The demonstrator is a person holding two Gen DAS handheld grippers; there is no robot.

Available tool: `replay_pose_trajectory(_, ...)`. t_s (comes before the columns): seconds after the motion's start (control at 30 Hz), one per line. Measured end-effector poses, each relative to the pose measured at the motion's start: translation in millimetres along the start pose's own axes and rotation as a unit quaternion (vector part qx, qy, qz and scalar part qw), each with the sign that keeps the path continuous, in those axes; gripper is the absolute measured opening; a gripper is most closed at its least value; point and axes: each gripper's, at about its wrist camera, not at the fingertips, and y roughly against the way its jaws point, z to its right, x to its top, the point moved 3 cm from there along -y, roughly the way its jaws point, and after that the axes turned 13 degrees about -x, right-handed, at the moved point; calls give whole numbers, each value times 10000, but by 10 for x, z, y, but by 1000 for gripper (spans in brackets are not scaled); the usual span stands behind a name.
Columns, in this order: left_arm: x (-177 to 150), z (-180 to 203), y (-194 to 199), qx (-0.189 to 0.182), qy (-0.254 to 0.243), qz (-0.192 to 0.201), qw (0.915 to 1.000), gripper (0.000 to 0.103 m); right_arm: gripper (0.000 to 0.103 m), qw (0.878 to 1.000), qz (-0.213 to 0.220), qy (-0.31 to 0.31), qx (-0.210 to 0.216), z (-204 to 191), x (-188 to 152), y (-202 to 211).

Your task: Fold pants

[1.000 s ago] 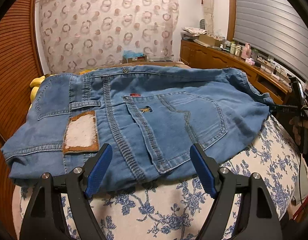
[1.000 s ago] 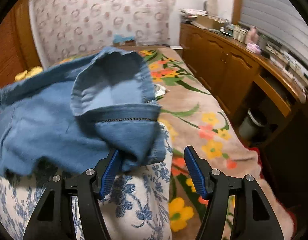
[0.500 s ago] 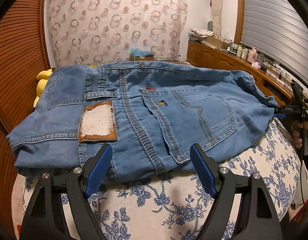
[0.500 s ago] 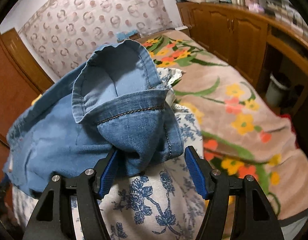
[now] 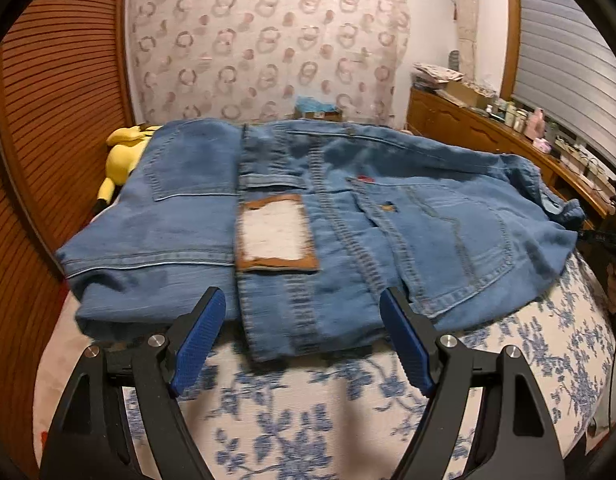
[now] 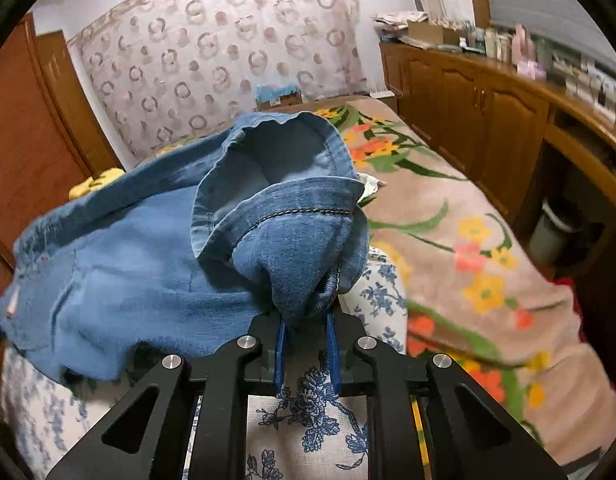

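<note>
Right hand-held gripper (image 6: 305, 326) just clamped the jeans (image 5: 308, 232) hem. Left hand-held gripper (image 5: 303, 340) gapes near the waistband, empty. Fold not finished.

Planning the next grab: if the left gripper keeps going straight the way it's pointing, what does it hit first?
Most likely the near edge of the jeans at the waistband, between the open left gripper fingers; depth is uncertain.

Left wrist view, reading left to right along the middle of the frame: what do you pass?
Wooden slatted panel → yellow plush toy → jeans → leather waistband patch → back pocket → right gripper at the jeans' far edge.
</note>
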Motion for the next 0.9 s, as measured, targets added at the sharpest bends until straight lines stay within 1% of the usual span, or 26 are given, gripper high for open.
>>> replay_pose_trajectory(0.03,-7,-34,0,44,11,-11,10000,80,16,10000,-3,18,-20,14,-16,-14)
replay_pose_trajectory(0.07,-19,-67,-3,58,23,-26,10000,78,16,10000,-8,34,-35,21,-32,-29)
replay_pose_trajectory(0.1,-27,-97,-16,70,47,-59,9999,74,16,10000,-33,56,-65,22,-36,-44)
replay_pose_trajectory(0.13,-38,-123,-34,63,70,-100,9999,72,16,9999,-65,69,-82,17,-39,-63)
replay_pose_trajectory(0.17,-52,-141,-46,49,84,-132,9999,68,16,9999,-101,81,-97,33,-60,-93)
replay_pose_trajectory(0.2,-64,-156,-73,14,90,-182,9998,62,16,9998,-118,87,-107,39,-63,-108)
replay_pose_trajectory(0.23,-76,-164,-103,-6,100,-243,9997,60,16,9998,-122,90,-109,42,-60,-121)
replay_pose_trajectory(0.3,-109,-178,-148,-69,148,-349,9993,52,16,9998,-119,102,-118,29,-49,-104)
replay_pose_trajectory(0.33,-123,-178,-162,-129,173,-374,9991,51,16,9998,-112,116,-135,38,-66,-114)
replay_pose_trajectory(0.4,-146,-155,-180,-225,178,-409,9988,45,16,9997,-106,148,-170,-48,64,-103)
replay_pose_trajectory(0.43,-151,-146,-188,-212,151,-418,9988,43,16,9996,-75,177,-199,-57,63,-93)
replay_pose_trajectory(0.47,-159,-137,-187,-242,141,-429,9987,38,15,9995,-24,220,-217,-87,73,-32)
replay_pose_trajectory(0.5,-163,-136,-180,-274,138,-424,9986,28,14,9993,38,277,-247,-141,85,54)
replay_pose_trajectory(0.57,-145,-113,-127,-384,81,-312,9987,12,13,9977,233,504,-382,-200,89,119)
replay_pose_trajectory(0.63,-96,-58,-55,-383,-36,-184,9991,10,12,9963,384,632,-439,-236,106,172)
replay_pose_trajectory(0.7,-52,-21,30,-377,-87,-35,9992,8,12,9958,497,656,-396,-247,148,234)
replay_pose_trajectory(0.9,141,105,382,-417,-269,427,9979,6,11,9934,794,729,-397,-232,271,415)
